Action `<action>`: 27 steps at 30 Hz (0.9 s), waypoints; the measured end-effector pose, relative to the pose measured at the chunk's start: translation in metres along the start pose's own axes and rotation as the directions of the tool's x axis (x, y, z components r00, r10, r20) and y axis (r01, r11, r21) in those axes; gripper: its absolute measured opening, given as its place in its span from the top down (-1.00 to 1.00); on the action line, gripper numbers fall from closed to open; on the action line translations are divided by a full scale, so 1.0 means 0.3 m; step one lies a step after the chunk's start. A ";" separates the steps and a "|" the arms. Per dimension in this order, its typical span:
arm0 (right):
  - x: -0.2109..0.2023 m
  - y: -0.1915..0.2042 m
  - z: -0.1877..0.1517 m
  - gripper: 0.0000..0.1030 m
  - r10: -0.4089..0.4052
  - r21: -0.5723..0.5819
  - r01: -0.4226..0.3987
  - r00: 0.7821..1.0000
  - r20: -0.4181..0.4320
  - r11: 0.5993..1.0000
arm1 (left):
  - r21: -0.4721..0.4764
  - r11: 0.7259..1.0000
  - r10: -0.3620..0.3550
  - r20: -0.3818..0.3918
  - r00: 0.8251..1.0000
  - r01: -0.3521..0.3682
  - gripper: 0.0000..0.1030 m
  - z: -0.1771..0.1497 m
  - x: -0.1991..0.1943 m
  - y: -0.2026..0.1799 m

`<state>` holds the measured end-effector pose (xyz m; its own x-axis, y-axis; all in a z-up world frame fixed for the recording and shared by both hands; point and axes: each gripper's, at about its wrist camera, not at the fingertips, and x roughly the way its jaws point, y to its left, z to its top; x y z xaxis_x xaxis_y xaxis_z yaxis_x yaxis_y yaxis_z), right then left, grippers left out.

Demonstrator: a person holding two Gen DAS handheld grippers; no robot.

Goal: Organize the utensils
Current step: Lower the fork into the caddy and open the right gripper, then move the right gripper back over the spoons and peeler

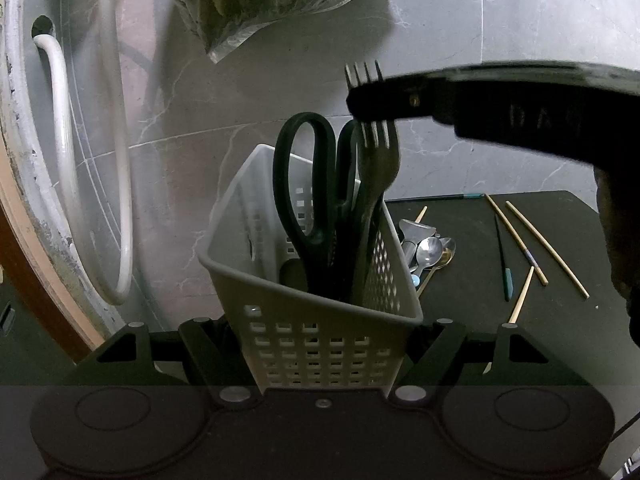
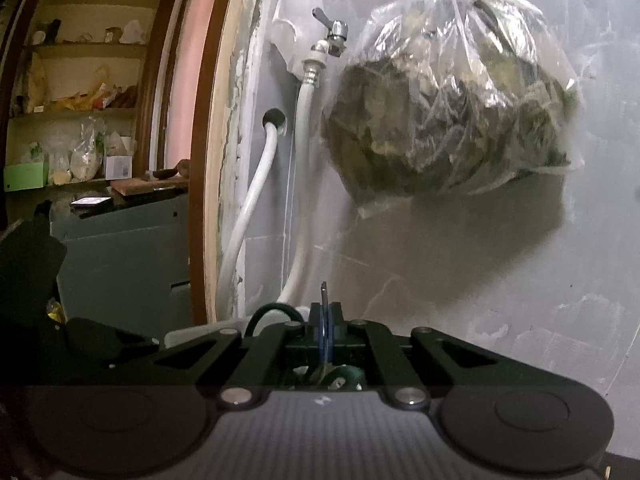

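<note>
So there's a fair bit of clutter around here. A clear plastic bag (image 2: 452,96) stuffed with dark leafy stuff is hanging on the grey marble-look wall, with a tap (image 2: 332,36) and white hoses (image 1: 60,128) off to the left of it. On the dark table (image 1: 560,248), to the right of the caddy, a few spoons (image 1: 430,254) are lying in a heap and loose chopsticks (image 1: 528,240) are scattered further right.

The caddy (image 1: 312,312) is a pale grey plastic basket with square holes punched in its sides. Black-handled scissors (image 1: 308,184) are standing in it handles-up, and a fork (image 1: 378,156) is leaning next to them, tines up.

The left gripper (image 1: 320,360) is clamping the caddy's near wall between its fingers, so the basket is sitting right in front of that camera. The right gripper (image 1: 376,102) is reaching in from the right, just above the caddy, pinched tight on a second fork (image 1: 364,74) with its tines sticking up past the fingers. From its own camera you're only seeing the thin metal edge of it poking up between the blue pads (image 2: 320,340).
</note>
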<state>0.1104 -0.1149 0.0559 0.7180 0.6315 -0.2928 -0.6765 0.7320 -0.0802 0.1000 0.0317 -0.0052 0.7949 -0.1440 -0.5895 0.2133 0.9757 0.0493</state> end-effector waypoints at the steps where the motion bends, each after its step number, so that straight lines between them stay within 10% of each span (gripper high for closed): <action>1: 0.002 0.001 -0.004 0.95 0.001 0.001 -0.001 1.000 -0.006 1.000 | 0.000 1.000 0.000 0.000 1.000 0.000 -0.49 0.000 0.000 0.000; 19: 0.009 0.003 -0.032 0.81 -0.006 0.020 0.007 0.999 -0.041 1.000 | 0.000 1.000 -0.001 0.001 1.000 0.001 -0.49 -0.001 0.000 0.002; 27: -0.044 -0.044 -0.030 -0.17 -0.087 0.083 0.086 0.996 0.005 0.993 | 0.000 1.000 -0.002 0.000 1.000 0.002 -0.49 -0.002 0.001 0.001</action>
<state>0.1083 -0.1352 0.0522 0.7747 0.5670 -0.2799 -0.5966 0.8021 -0.0262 0.1000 0.0321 -0.0057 0.7945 -0.1459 -0.5895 0.2148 0.9755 0.0481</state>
